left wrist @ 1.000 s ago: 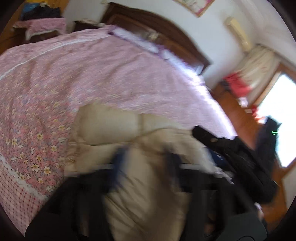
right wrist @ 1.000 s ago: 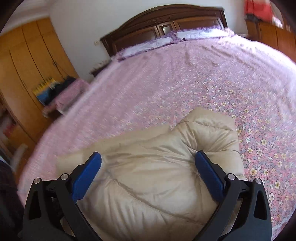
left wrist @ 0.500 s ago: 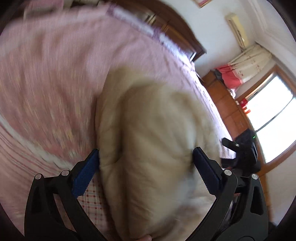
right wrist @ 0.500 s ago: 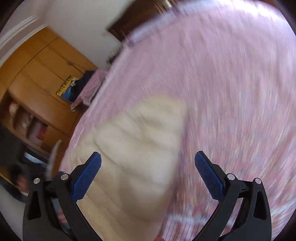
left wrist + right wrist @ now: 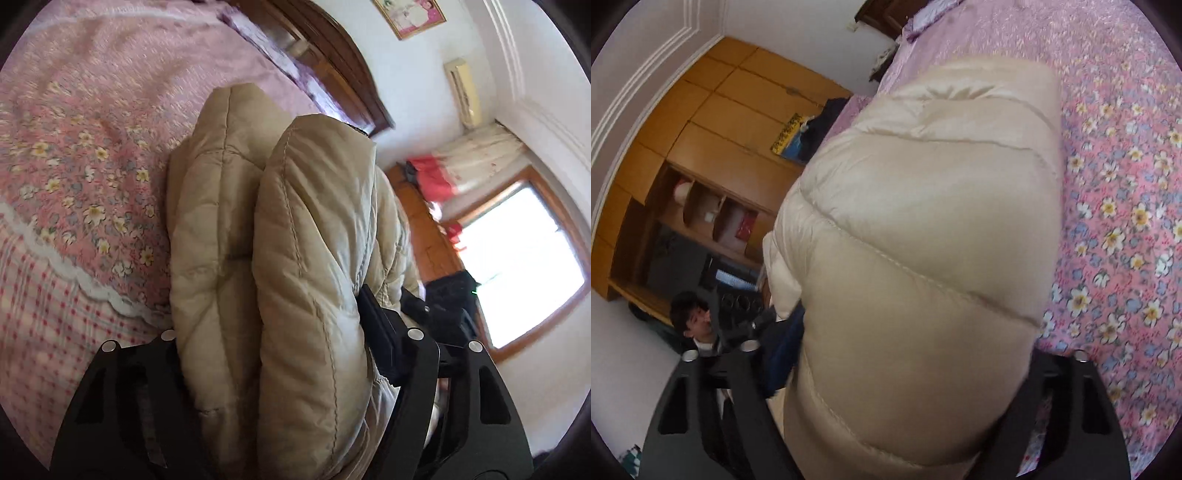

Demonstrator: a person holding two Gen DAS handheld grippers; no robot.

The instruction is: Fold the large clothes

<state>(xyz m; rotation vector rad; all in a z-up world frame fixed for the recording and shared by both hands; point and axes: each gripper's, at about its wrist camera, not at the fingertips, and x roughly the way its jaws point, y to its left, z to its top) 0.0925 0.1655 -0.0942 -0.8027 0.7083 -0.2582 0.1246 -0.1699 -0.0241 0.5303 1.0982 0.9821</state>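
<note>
Beige quilted jacket (image 5: pixel 303 266) (folded into thick layers) lies on the floral bedspread (image 5: pixel 74 155). The left gripper (image 5: pixel 273 339) and right gripper (image 5: pixel 908 354) each straddle a padded fold, jaws closing, fingers pressing its sides.

**Two wrist views, both pressed close to the jacket**

The left wrist camera looks forward between the left tongs (image 5: pixel 269 354), tilted downward and very near the beige padded jacket (image 5: pixel 310 266), facing across the floral bed (image 5: pixel 74 155) toward the headboard (image 5: pixel 332 62) and window (image 5: pixel 517 266). The right wrist camera looks along the right tongs (image 5: pixel 905 369), equally close, toward the wooden wardrobe (image 5: pixel 713 122). Both views share the jacket and bed; the left also catches the other tongs beyond the jacket.
</note>
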